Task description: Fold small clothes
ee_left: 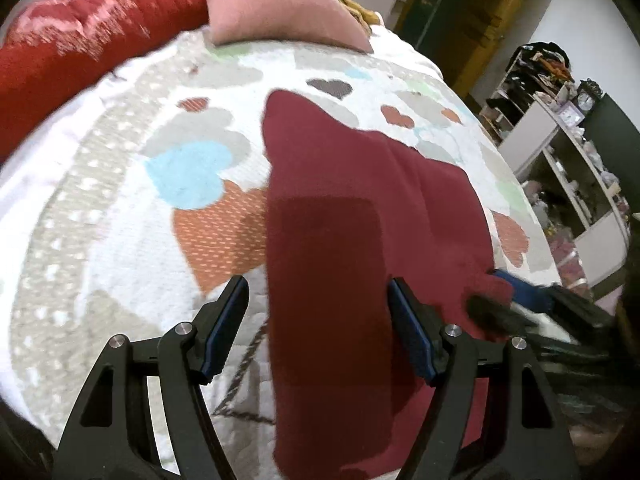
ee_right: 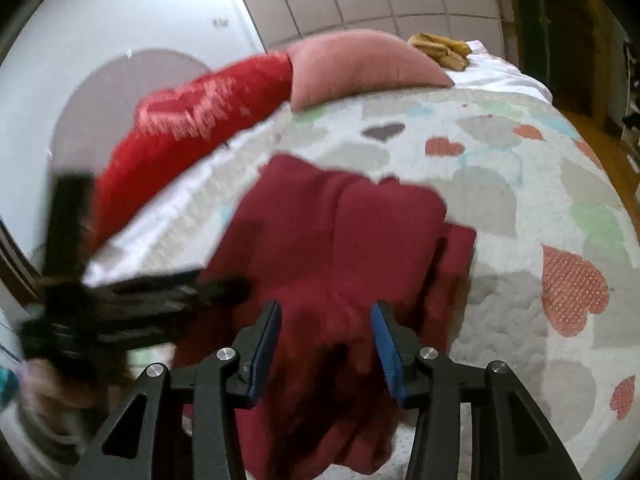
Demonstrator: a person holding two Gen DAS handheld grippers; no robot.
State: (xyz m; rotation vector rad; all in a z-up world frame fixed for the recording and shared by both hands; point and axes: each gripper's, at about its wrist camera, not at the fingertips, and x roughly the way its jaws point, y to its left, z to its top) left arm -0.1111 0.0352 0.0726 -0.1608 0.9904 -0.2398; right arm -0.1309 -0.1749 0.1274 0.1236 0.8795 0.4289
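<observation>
A dark red garment lies spread on a bed with a heart-patterned cover; it also shows in the right wrist view, with a fold along its right side. My left gripper is open above the garment's near left part, holding nothing. My right gripper is open above the garment's near edge, holding nothing. The right gripper appears blurred at the right in the left wrist view, and the left gripper blurred at the left in the right wrist view.
A red pillow and a pink pillow lie at the head of the bed. A yellow cloth lies behind them. White shelves with clutter stand to the right of the bed.
</observation>
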